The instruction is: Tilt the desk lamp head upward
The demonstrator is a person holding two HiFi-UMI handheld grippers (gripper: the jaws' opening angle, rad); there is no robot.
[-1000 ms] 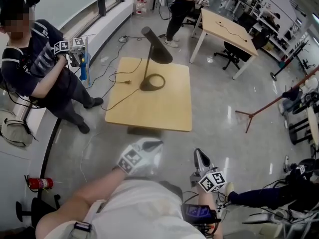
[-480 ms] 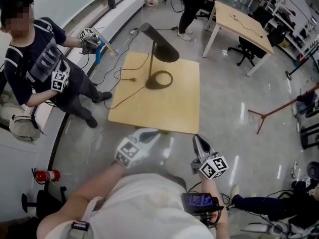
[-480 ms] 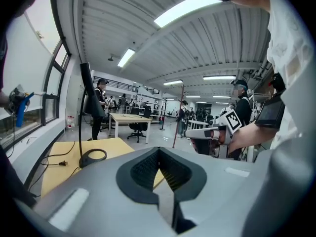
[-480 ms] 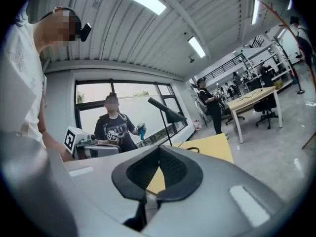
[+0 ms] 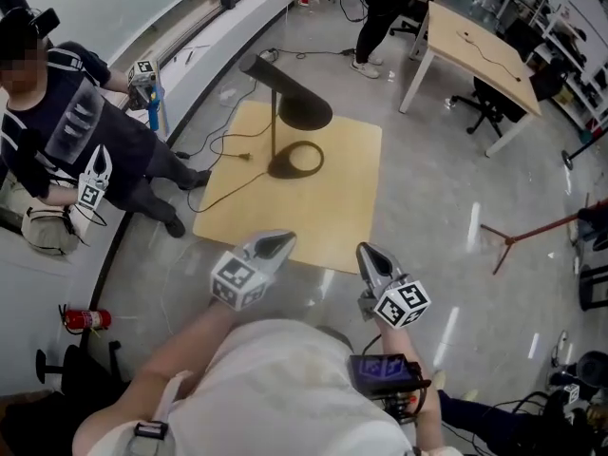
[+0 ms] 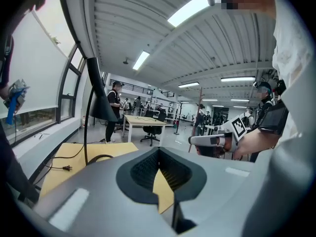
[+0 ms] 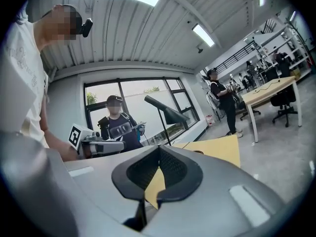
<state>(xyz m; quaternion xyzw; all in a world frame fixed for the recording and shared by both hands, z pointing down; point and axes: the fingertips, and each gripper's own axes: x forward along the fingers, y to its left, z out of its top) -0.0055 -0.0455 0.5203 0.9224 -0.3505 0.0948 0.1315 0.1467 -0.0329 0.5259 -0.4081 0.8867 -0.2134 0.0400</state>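
The lamp (image 5: pixel 278 168) stands on the table (image 5: pixel 337 207), well away from both grippers. The left gripper (image 5: pixel 283 240) and right gripper (image 5: pixel 367 253) are closed tight and hold nothing. The lamp's head (image 5: pixel 302 105) looks hard and slippery, so I think its low rim is the best place to grab.

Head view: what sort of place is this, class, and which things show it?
Probably a robotics lab or workshop. A bystander holds a marker-cube gripper, a long worktable with an office chair stands behind, and the polished grey floor is bare and open.
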